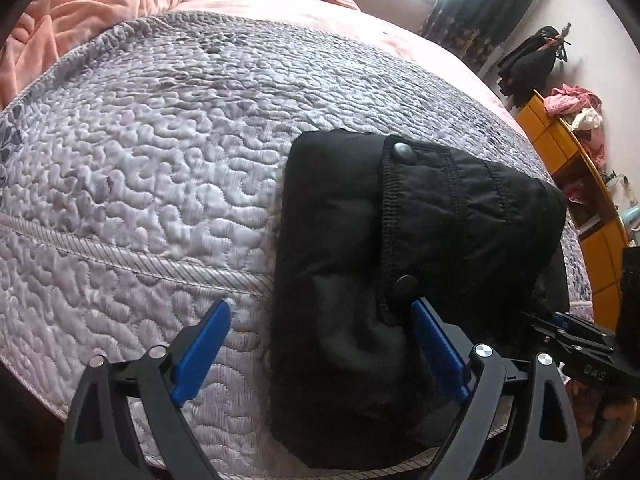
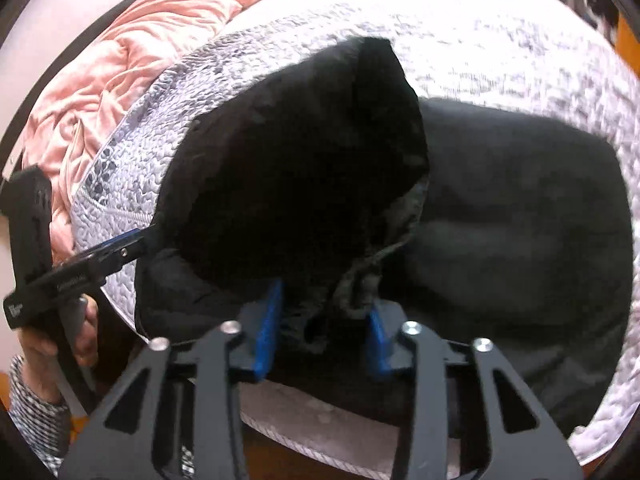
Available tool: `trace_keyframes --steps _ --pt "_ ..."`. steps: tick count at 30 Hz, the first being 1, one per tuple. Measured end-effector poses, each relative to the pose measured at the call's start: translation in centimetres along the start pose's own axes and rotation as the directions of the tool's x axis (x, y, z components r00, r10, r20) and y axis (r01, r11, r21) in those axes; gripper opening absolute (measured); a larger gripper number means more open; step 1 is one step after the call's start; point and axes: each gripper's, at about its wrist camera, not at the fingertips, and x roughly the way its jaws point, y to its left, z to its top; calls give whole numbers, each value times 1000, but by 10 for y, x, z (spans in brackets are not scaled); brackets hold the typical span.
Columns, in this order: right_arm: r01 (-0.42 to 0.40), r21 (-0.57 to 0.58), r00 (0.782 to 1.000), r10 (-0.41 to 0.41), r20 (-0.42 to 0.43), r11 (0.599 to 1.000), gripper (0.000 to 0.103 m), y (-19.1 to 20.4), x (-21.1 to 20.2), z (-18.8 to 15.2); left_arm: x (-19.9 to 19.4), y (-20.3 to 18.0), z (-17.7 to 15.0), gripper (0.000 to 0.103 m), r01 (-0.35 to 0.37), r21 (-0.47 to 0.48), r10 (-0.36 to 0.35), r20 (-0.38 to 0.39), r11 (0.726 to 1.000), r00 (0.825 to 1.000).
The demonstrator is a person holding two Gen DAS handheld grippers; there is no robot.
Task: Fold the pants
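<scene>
Starting at the far left of the left wrist view, a rumpled peach blanket [image 1: 100,4] is heaped along the edge of the bed, and beside it a pale lilac quilted bedspread [image 1: 140,160] covers most of the surface, with a corded seam running across it. Right of centre on that quilt lie the black pants [image 1: 360,280], folded into a thick bundle with two snap buttons showing on a stitched flap. The left gripper [image 1: 320,344] has its blue fingers spread wide, one over bare quilt and the other at the flap, clamping nothing. Farther right stand dark curtains [image 1: 488,0] by a bright window and an orange shelf unit [image 1: 568,168] with pink clothes on top. In the right wrist view, the right gripper [image 2: 324,332] stands partly open with a raised fold of the pants bunched between its fingers; whether they grip it cannot be told.
</scene>
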Motion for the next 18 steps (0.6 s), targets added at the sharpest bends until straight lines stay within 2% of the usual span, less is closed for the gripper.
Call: trace_keyframes --steps 4,9,13,18 --pt "4 -40 998 -2 57 999 25 10 -22 2 -4 6 1 92 9 -36 -8 5 999 1000" --pt "-57 -59 987 66 149 997 22 14 -68 13 -17 3 6 92 49 -60 -46 40 997 998" --pt "-39 -86 980 55 191 996 22 16 -93 15 -25 -12 10 92 82 -36 -80 60 996 995" --pt "-41 -54 975 51 216 998 22 1 -110 12 -24 -32 7 92 97 11 -97 51 995 994"
